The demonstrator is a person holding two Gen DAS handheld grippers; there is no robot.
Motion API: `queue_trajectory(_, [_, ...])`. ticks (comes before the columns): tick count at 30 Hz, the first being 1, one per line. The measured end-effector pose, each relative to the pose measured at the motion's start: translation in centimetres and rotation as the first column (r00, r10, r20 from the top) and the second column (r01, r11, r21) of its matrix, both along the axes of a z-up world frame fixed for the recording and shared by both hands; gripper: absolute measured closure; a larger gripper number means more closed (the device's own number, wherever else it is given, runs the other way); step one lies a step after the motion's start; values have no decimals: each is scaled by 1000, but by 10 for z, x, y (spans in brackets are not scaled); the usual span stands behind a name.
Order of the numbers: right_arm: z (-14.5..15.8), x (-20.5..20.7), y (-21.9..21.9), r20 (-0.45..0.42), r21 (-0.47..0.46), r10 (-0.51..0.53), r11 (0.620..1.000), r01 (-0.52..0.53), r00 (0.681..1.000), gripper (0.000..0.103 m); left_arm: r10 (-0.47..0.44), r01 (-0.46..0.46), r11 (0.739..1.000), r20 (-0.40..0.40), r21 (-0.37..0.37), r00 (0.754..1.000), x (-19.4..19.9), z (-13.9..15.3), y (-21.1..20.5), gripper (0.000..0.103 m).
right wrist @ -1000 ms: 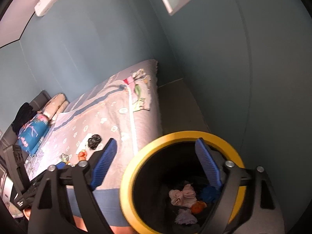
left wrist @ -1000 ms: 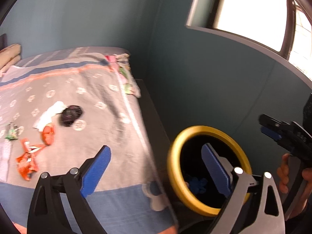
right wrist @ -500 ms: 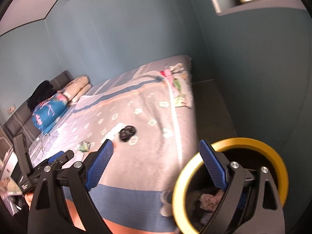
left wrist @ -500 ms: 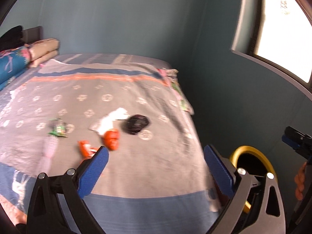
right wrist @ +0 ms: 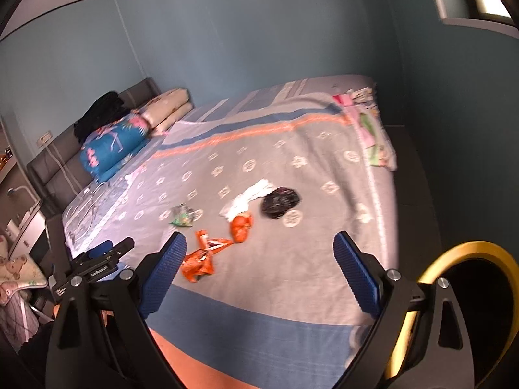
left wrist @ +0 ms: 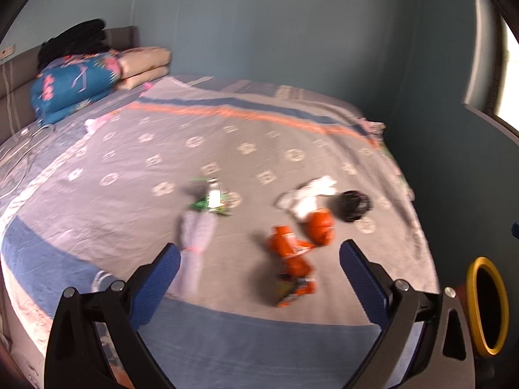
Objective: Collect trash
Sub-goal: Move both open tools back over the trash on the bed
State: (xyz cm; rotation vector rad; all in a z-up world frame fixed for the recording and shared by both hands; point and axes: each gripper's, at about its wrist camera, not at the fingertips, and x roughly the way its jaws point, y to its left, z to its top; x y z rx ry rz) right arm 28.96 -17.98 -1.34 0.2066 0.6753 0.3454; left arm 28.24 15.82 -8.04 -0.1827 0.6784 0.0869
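Several pieces of trash lie on the grey patterned bed (left wrist: 129,168): an orange wrapper (left wrist: 290,259) (right wrist: 202,256), a small orange crumpled piece (left wrist: 319,227) (right wrist: 241,225), a white tissue (left wrist: 306,196) (right wrist: 248,197), a black crumpled bag (left wrist: 353,206) (right wrist: 279,202), a green wrapper (left wrist: 211,199) (right wrist: 182,216) and a pale lilac piece (left wrist: 194,243). A yellow-rimmed black bin (left wrist: 486,304) (right wrist: 460,308) stands on the floor right of the bed. My left gripper (left wrist: 259,278) is open and empty above the orange wrapper. My right gripper (right wrist: 259,272) is open and empty over the bed's near part.
A blue folded quilt (left wrist: 74,86) and pillows (left wrist: 146,64) lie at the headboard. Blue-grey walls close the far and right sides, with a window ledge (left wrist: 489,120) at the right. The left gripper's body (right wrist: 94,264) shows low left in the right wrist view.
Both grippers have swung left, away from the bin and toward the bed. The trash pieces now sit in the middle of both views and the bin has slid to the right edge.
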Motion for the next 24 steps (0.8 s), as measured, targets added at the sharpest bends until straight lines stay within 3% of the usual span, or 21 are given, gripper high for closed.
queue_trajectory(11, [-40,45,101,-116,-25,124,992,-128,985,14,21,-16,999,-109,42,994,14,-46,53,8])
queue_trajectory(24, [-136,120,205,-355,-9,242,965,-262,903,15,35,-39,999,-205,-15,978,43,-100,83,8])
